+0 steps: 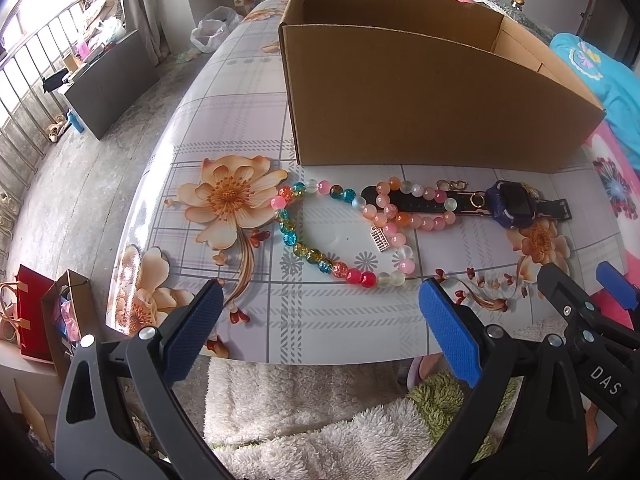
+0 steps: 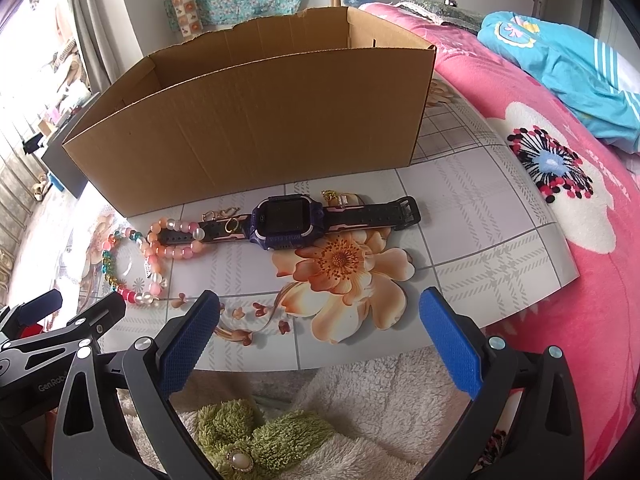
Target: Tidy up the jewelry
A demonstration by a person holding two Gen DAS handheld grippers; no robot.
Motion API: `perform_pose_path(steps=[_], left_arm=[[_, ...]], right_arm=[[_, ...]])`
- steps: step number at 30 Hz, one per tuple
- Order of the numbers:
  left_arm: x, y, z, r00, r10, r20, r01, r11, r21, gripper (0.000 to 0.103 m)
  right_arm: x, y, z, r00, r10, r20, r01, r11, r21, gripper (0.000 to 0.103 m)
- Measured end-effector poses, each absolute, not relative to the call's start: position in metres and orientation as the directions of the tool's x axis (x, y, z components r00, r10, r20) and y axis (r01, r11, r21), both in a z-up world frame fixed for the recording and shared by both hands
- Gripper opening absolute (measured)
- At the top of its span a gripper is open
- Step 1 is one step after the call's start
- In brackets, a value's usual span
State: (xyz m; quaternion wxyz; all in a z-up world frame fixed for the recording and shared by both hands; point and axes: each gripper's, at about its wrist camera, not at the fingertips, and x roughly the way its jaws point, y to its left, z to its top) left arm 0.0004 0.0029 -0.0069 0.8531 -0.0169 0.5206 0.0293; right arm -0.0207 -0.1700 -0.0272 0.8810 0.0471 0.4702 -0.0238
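1. Two bead bracelets lie on my worktop (image 1: 320,320) just beyond the left gripper (image 1: 320,294): a multicoloured bracelet (image 1: 316,232) on the left, a pink-orange bracelet (image 1: 412,208) overlapping its right end.
2. One purple watch (image 2: 286,220) lies flat, far of the right gripper (image 2: 320,304), its strap under the pink-orange bracelet; small gold pieces (image 2: 334,197) sit beside it.
3. One open cardboard box (image 1: 420,100) stands behind everything.
4. Both my grippers hover wide open at the near edge, holding and touching nothing.
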Motion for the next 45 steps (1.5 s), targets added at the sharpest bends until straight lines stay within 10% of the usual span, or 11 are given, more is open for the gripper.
perform_pose_path(steps=[45], left_arm=[[0.0004, -0.0028, 0.0005, 0.456, 0.054, -0.888, -0.065, 0.997, 0.027, 0.095]], right_arm=[[-0.0203, -0.1732, -0.0288, 0.556, 0.014, -0.831, 0.090, 0.993, 0.077, 0.097]])
